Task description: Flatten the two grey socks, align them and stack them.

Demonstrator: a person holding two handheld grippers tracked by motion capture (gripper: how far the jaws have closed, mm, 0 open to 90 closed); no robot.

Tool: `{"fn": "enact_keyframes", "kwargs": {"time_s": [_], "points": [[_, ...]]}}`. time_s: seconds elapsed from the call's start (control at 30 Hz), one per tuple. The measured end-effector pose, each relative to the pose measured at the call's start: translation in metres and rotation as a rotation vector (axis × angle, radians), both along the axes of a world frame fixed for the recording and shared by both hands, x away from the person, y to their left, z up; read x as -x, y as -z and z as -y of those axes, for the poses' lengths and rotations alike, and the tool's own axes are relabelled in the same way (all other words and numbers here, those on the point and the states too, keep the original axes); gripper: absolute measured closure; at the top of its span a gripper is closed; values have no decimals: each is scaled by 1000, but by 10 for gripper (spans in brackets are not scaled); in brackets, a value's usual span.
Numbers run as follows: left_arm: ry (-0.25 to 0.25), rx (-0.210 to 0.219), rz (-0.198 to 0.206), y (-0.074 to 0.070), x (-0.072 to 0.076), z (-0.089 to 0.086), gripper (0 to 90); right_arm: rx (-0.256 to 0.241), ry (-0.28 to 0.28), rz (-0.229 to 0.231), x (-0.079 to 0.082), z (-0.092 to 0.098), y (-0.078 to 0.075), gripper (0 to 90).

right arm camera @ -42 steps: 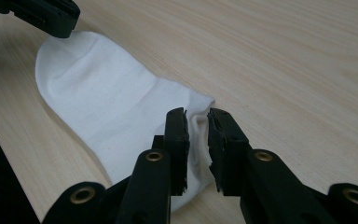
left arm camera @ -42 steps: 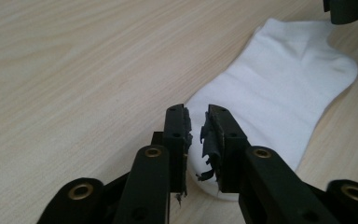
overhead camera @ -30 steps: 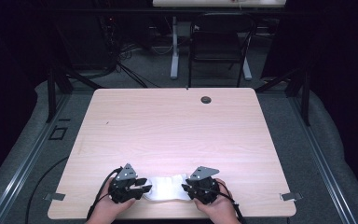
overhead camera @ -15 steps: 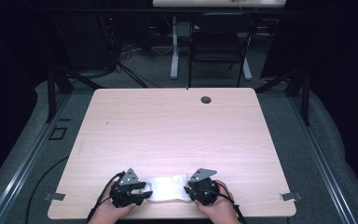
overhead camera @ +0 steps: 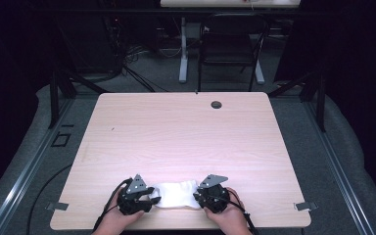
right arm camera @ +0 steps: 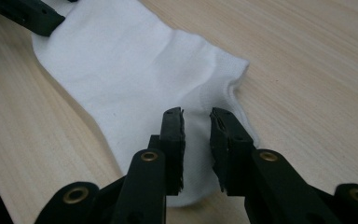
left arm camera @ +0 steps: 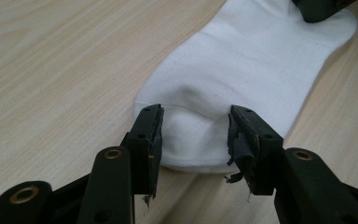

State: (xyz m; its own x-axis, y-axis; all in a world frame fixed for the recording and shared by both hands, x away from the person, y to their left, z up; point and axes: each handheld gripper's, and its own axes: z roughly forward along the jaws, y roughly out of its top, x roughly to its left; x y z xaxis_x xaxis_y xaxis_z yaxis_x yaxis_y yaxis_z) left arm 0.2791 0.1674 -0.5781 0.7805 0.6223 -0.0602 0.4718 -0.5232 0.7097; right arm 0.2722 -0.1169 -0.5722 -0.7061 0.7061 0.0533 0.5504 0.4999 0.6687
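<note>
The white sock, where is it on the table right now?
In the high view the white sock lies flat near the table's front edge, stretched between the left tool and the right tool, one at each end.

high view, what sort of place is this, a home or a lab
Probably a lab or recording workspace: a bare wooden table on grey floor, dark curtains around it, tangled cables and a black chair behind.

Lab/test rig, dark curtains, cables [overhead camera: 127, 68], bare desk [overhead camera: 186, 142]
</note>
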Motion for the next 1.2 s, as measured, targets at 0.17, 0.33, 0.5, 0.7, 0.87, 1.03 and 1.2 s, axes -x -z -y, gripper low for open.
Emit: {"fn": "enact_keyframes", "kwargs": {"time_s": [0.17, 0.33, 0.5, 0.7, 0.87, 1.03, 1.2], "points": [[-19, 24, 2, 1, -9, 0, 547, -7, 10, 3, -4, 1, 1, 742], [-28, 31, 13, 3, -17, 1, 547, -28, 33, 6, -9, 2, 2, 741], [-46, 57, 12, 4, -26, 1, 547, -45, 64, 13, -19, 3, 4, 740], [-52, 64, 16, 5, -29, 1, 547, -54, 72, 28, -22, 4, 5, 732], [-56, 76, 8, 5, -30, 0, 545, -59, 74, 36, -23, 5, 6, 724], [-62, 106, -13, 6, -30, -1, 521, -54, 72, 39, -22, 5, 5, 703], [-58, 107, -11, 6, -30, -1, 510, -55, 70, 40, -22, 4, 6, 688]]}}
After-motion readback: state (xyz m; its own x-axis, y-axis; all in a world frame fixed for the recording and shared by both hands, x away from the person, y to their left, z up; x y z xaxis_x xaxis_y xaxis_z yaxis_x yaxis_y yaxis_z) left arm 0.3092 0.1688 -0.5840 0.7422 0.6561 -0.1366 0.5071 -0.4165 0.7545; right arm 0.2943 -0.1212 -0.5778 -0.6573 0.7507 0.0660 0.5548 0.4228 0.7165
